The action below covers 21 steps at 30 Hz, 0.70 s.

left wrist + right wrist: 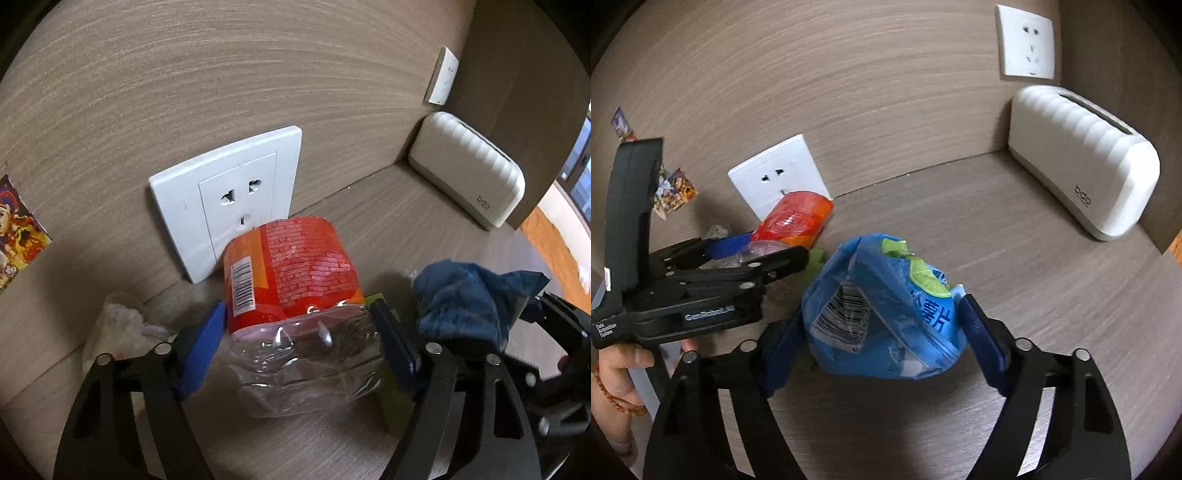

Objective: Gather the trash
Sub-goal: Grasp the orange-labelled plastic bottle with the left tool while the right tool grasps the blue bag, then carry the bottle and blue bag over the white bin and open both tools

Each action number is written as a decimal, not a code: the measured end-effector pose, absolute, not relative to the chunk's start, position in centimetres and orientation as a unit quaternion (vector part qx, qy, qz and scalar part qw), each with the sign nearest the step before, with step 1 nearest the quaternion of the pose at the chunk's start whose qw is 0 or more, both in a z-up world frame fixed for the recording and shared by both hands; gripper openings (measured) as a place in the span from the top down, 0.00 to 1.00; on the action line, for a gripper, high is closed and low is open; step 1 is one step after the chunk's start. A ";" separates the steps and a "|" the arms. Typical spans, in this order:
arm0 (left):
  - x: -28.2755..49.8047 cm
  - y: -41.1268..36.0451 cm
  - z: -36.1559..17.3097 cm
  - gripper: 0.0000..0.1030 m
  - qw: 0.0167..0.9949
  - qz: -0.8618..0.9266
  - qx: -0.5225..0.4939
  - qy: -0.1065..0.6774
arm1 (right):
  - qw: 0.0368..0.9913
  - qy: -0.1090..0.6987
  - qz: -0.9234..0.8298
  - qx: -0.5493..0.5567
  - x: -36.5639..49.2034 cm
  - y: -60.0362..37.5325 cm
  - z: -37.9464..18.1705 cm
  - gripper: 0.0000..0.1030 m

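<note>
A crushed clear plastic bottle with a red-orange label point(291, 295) lies on the wood surface against the wall socket. My left gripper point(299, 332) is shut on the bottle's clear lower part, blue pads on both sides. The bottle also shows in the right wrist view point(796, 218). A crumpled blue chip bag point(886, 310) sits between the blue pads of my right gripper point(882, 328), which is shut on it. The bag appears in the left wrist view point(472, 299) at the right. The left gripper's body point(713, 280) shows at the left of the right wrist view.
A white wall socket point(229, 199) stands behind the bottle. A white ribbed tissue box point(1082, 158) sits in the back right corner. A crumpled clear wrapper point(122, 325) lies at the left. A green item point(388, 314) lies under the bottle. Stickers point(18, 229) are on the wall.
</note>
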<state>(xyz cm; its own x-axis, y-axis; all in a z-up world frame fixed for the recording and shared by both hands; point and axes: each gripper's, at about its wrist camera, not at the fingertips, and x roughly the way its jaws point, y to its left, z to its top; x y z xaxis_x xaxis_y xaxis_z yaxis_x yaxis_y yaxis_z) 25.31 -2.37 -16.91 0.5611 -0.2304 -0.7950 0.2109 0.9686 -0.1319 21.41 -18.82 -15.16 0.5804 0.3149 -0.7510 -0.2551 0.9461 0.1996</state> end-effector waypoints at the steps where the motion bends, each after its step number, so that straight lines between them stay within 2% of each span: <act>1: 25.3 -2.4 -17.0 0.26 0.884 -0.126 -0.012 0.451 | 0.888 0.431 0.157 0.037 21.4 -19.0 -15.2 0.23; 8: 24.2 -2.0 -16.8 0.26 0.887 -0.121 0.000 0.445 | 0.888 0.432 0.153 0.046 22.2 -19.1 -15.6 0.24; 12: 24.0 -0.8 -16.9 0.26 0.884 -0.127 -0.037 0.448 | 0.887 0.434 0.149 0.044 22.5 -18.5 -15.6 0.23; 15: 23.4 -0.6 -16.7 0.27 0.887 -0.124 -0.028 0.444 | 0.891 0.427 0.149 0.038 22.2 -18.0 -15.2 0.30; 21: 21.8 -0.8 -14.7 0.27 0.891 -0.151 -0.031 0.427 | 0.898 0.416 0.134 0.045 19.6 -19.1 -14.0 0.31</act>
